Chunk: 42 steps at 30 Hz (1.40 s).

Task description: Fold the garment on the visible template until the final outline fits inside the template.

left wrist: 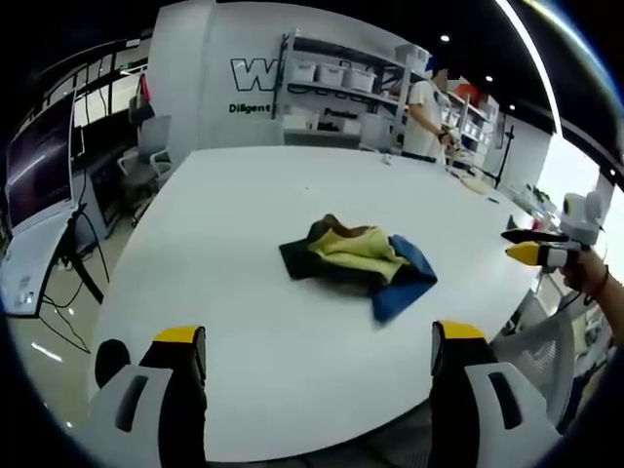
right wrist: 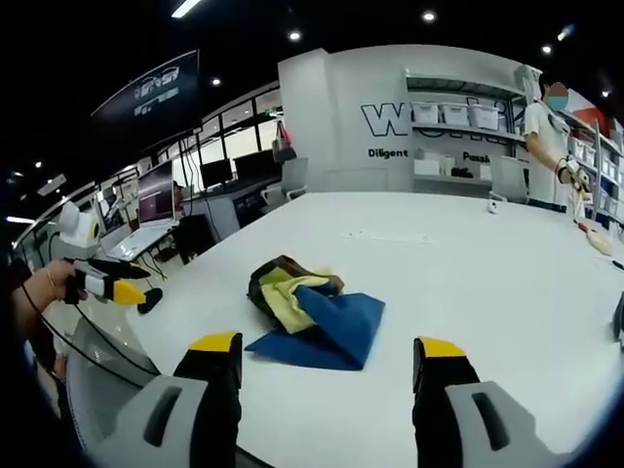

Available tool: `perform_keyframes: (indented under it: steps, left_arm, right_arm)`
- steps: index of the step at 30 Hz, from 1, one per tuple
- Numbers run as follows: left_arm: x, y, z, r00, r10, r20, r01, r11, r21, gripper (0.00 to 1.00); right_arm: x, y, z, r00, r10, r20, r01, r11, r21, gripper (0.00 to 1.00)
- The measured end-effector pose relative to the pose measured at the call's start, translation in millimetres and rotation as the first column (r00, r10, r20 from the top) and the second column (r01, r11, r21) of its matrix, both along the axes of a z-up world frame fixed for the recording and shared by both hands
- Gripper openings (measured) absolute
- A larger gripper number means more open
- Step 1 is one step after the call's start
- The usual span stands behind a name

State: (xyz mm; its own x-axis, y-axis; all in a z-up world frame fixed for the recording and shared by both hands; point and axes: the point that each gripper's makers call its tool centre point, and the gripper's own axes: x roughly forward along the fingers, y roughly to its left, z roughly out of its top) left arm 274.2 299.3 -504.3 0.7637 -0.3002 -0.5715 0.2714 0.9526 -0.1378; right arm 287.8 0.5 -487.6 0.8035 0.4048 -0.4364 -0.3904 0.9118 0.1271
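Note:
A crumpled garment [left wrist: 359,261] of yellow, blue and dark cloth lies bunched in the middle of the white table [left wrist: 244,214]. My left gripper [left wrist: 319,336] hovers at the near table edge, open, with its yellow-tipped jaws wide apart and nothing between them. The right gripper [left wrist: 534,252] comes in at the right, held by a hand beyond the table edge. In the right gripper view the garment [right wrist: 314,314] lies just ahead, blue flap nearest. My right gripper [right wrist: 329,346] stands open and empty short of it. The left gripper [right wrist: 115,289] shows at the left, off the table [right wrist: 468,263].
A person [left wrist: 424,117] stands at the far side by shelves [left wrist: 336,83] with bins. Office chairs [left wrist: 146,146] and monitors [left wrist: 39,156] stand off the left edge. A grey chair [left wrist: 546,351] sits by the right edge. A small object [right wrist: 495,205] lies on the far table.

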Motion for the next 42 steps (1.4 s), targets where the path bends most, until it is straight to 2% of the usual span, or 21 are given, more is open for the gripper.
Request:
perform_keyframes:
  steps: [11, 25, 32, 39, 42]
  left_arm:
    - [1.3, -4, -5.4, 1.0, -0.015, -0.016, 0.015, 1.0, 0.0, 0.89]
    - [15.0, 0, -8.3, 1.0, -0.004, -0.028, 0.004, 1.0, 0.001, 0.85]
    - [26.4, -4, -12.8, 0.999, -0.019, -0.044, 0.019, 1.0, -0.002, 0.84]
    - [40.6, -6, -15.2, 0.999, -0.018, -0.044, 0.018, 1.0, -0.015, 0.82]
    - [45.0, -7, -18.1, 0.998, -0.026, -0.055, 0.026, 1.0, 0.001, 0.82]
  right_arm:
    - [4, 3, -5.9, 1.0, 0.018, -0.019, -0.018, 1.0, -0.001, 0.65]
    - [18, 11, -9.8, 0.998, 0.042, -0.04, -0.042, 0.999, 0.005, 0.6]
    - [31, 16, -15.3, 0.996, 0.068, -0.061, -0.068, 0.998, 0.003, 0.56]
    - [47, 25, -21.6, 0.992, 0.103, -0.078, -0.105, 0.994, -0.017, 0.58]
    - [51, 28, -23.8, 0.99, 0.113, -0.082, -0.116, 0.993, -0.027, 0.59]
